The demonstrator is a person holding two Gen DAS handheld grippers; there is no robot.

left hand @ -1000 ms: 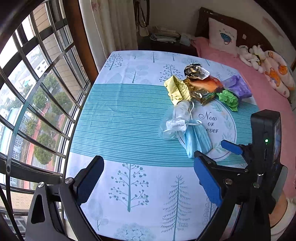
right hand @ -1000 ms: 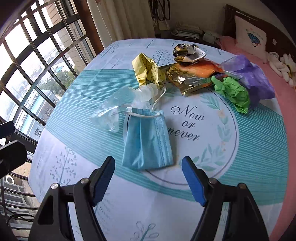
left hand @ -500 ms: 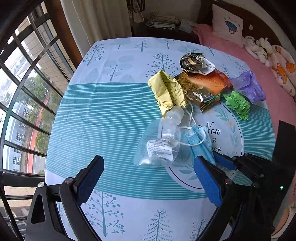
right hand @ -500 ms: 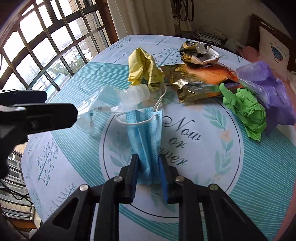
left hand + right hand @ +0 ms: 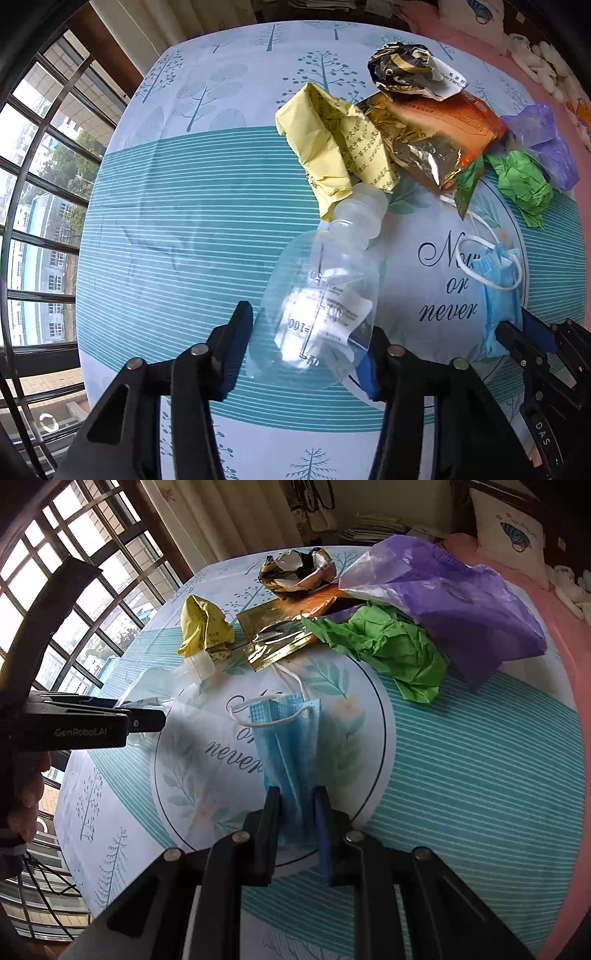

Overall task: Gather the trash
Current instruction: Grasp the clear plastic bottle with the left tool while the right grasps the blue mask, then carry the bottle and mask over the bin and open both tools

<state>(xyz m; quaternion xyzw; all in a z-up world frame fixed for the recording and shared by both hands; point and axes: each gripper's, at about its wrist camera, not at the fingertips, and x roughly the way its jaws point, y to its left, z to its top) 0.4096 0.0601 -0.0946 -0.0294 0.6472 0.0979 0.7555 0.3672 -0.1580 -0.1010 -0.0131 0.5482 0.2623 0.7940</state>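
Left wrist view: left gripper [image 5: 306, 354], jaws just narrowed, straddling clear crushed plastic bottle [image 5: 325, 299] lying on tree-print tablecloth [image 5: 184, 229], grip likely but unconfirmed; right gripper [image 5: 295, 834], freshly clamped on pleated blue face mask [image 5: 288, 746], ready for lifting.

a clear plastic bottle [image 5: 325, 306] lies on its side on the desk, its white-capped neck touching a crumpled yellow paper [image 5: 336, 147]. a folded blue face mask [image 5: 288, 746] lies flat beside it, white ear loops loose. behind lie a gold and orange foil packet [image 5: 284, 635], a black-gold wrapper ball [image 5: 295, 572], crumpled green paper [image 5: 391, 646] and a purple plastic bag [image 5: 454, 602], bunched together.
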